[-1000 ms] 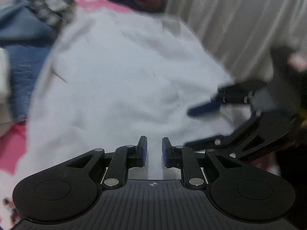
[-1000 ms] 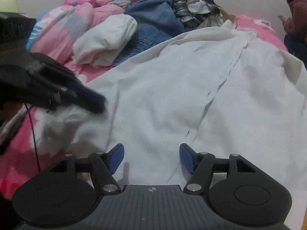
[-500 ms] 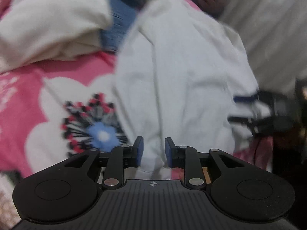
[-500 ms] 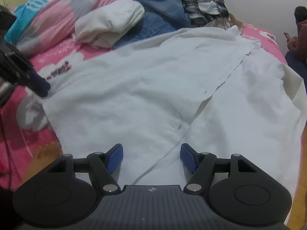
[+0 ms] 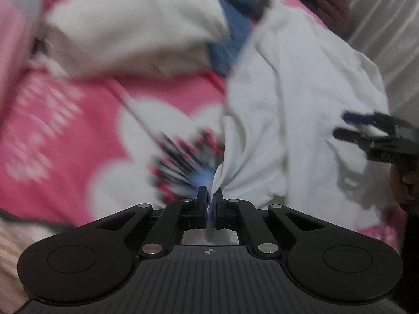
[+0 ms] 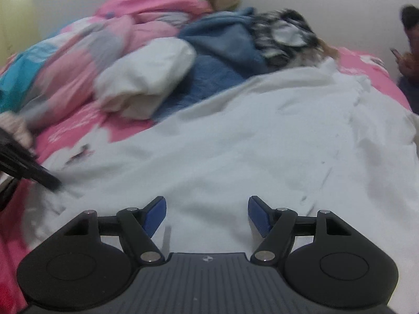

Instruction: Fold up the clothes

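Since half a second back, left gripper (image 5: pixel 209 204) clamped onto the edge of the white garment (image 6: pixel 235 151), cloth puckered between both fingers. Right gripper (image 6: pixel 207 213) spread wide, jaws lately widening, nothing between, garment flat ahead. Probably a shirt; blurred.

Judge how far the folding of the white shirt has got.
Done: the white shirt lies spread on the pink bedspread. In hand: the left gripper is shut on its edge; the right gripper hangs open above it. Left: no fold shows yet.
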`<act>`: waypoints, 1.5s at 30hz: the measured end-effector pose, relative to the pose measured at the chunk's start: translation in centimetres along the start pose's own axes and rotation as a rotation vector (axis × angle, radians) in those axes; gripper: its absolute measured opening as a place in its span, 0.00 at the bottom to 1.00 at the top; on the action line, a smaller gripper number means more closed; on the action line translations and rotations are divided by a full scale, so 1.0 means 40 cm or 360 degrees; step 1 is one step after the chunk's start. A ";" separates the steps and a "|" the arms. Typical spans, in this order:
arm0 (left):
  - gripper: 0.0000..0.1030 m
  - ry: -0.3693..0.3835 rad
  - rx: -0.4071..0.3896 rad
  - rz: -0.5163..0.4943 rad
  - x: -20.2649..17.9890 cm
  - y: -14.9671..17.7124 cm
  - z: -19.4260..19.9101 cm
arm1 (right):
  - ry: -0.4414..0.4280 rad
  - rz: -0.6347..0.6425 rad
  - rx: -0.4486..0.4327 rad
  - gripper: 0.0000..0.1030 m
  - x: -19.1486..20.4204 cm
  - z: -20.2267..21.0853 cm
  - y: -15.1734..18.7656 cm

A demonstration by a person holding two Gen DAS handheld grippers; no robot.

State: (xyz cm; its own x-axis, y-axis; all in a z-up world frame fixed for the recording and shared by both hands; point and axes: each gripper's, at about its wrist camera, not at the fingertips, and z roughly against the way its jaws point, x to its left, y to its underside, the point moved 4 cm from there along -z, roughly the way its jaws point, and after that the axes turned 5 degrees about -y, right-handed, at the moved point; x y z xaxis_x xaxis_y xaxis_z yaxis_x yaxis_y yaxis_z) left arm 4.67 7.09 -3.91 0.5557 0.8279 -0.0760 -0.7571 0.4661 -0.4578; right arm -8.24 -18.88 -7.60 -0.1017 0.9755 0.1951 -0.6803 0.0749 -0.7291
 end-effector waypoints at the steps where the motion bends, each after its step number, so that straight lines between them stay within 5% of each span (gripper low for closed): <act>1: 0.01 -0.0099 -0.0038 -0.0016 0.021 -0.018 0.019 | 0.0031 -0.0018 0.0014 0.70 -0.014 -0.010 0.002; 4: 0.01 -0.0286 -0.0017 0.0026 0.087 -0.056 0.031 | 0.0065 -0.0037 0.0006 0.70 -0.035 -0.013 0.015; 10: 0.08 -0.0427 0.0218 0.0212 0.176 -0.039 -0.055 | 0.0080 0.0036 0.0034 0.72 -0.031 -0.025 0.020; 16: 0.06 -0.0760 0.0037 0.0177 0.216 -0.070 0.045 | 0.0065 0.0027 0.0030 0.72 -0.032 -0.022 0.024; 19: 0.09 -0.0787 0.0090 0.0265 0.273 -0.096 0.072 | 0.0061 0.0030 0.0027 0.73 -0.031 -0.022 0.026; 22: 0.25 -0.0769 0.0222 0.0313 0.283 -0.093 0.062 | 0.0053 0.0027 0.0028 0.74 -0.031 -0.019 0.024; 26: 0.29 -0.0895 -0.0079 0.0037 0.183 -0.139 0.123 | 0.0015 -0.0061 0.0025 0.74 -0.041 0.010 0.007; 28: 0.36 -0.0774 -0.0264 -0.0158 0.091 -0.182 0.152 | -0.0004 -0.0115 -0.0015 0.74 -0.052 0.033 -0.010; 32: 0.42 -0.0397 -0.0320 -0.0374 -0.080 -0.303 0.098 | -0.0018 -0.0066 -0.0102 0.75 -0.060 0.043 -0.071; 35: 0.45 -0.0148 -0.0422 -0.0552 -0.184 -0.408 0.001 | -0.0048 0.0011 -0.0140 0.75 -0.059 0.005 -0.120; 38: 0.45 -0.0038 -0.0373 -0.0713 -0.243 -0.507 -0.160 | -0.0126 0.0037 -0.0135 0.75 -0.056 -0.052 -0.144; 40: 0.40 0.0060 -0.0179 -0.0628 -0.241 -0.551 -0.252 | -0.0153 0.0029 -0.0084 0.75 -0.059 -0.094 -0.136; 41: 0.08 0.0119 -0.0071 -0.0569 -0.235 -0.564 -0.280 | -0.0151 0.0019 -0.0053 0.75 -0.061 -0.111 -0.128; 42: 0.00 0.0097 -0.0036 -0.0517 -0.225 -0.570 -0.293 | -0.0150 0.0010 -0.0021 0.74 -0.064 -0.125 -0.118; 45: 0.00 -0.0044 -0.0107 -0.0460 -0.194 -0.590 -0.286 | -0.0112 0.0079 0.0028 0.74 -0.064 -0.130 -0.090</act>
State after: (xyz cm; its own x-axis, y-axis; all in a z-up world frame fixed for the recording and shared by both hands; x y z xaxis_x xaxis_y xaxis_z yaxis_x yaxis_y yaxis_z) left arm 22.15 -13.91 -2.66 0.7346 0.6725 0.0899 -0.5439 0.6629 -0.5145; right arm -1.74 -20.56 -8.88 -0.1860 0.9610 0.2048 -0.6858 0.0223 -0.7274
